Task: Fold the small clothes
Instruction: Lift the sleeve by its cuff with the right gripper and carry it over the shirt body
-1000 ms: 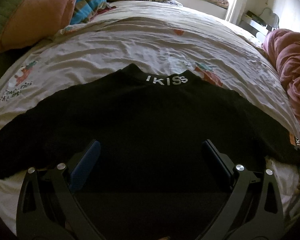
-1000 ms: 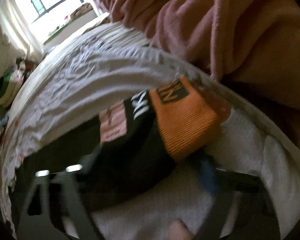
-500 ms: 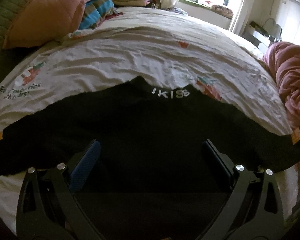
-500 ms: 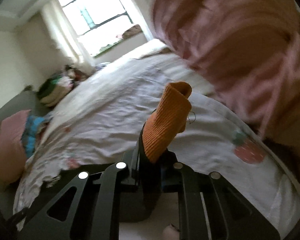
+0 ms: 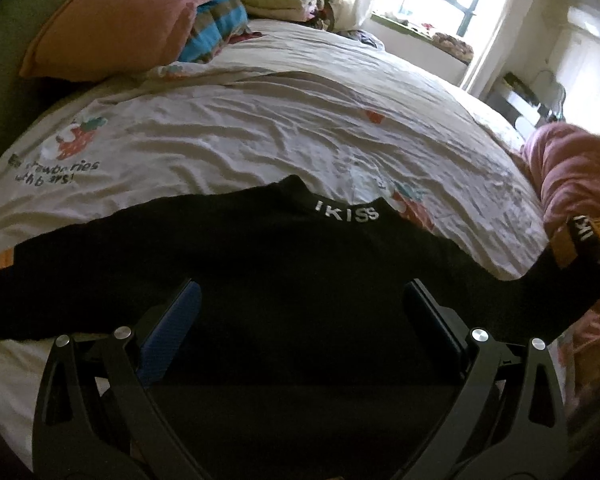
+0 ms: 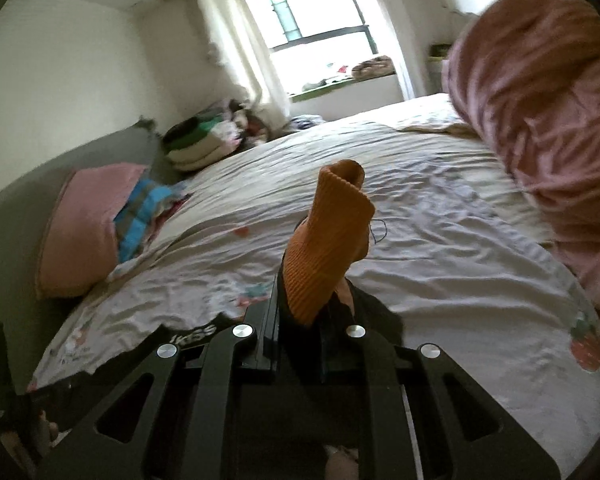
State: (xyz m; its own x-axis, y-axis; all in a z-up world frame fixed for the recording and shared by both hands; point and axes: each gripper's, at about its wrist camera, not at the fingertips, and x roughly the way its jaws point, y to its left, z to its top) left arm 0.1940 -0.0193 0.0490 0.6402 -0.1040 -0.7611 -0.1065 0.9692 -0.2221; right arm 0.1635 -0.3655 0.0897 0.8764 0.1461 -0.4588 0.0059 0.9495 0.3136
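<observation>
A black sweater [image 5: 300, 280] lettered IKISS is spread flat on the bed [image 5: 260, 140], below a pink pillow [image 5: 112, 24] at 11 o'clock. The left gripper [image 5: 300, 320] is held released above it, jaws wide apart. At 3 o'clock, the sweater's orange cuff [image 6: 328, 240] is clenched upright by the right gripper [image 6: 300, 328], beside a pink blanket [image 6: 540, 100].
</observation>
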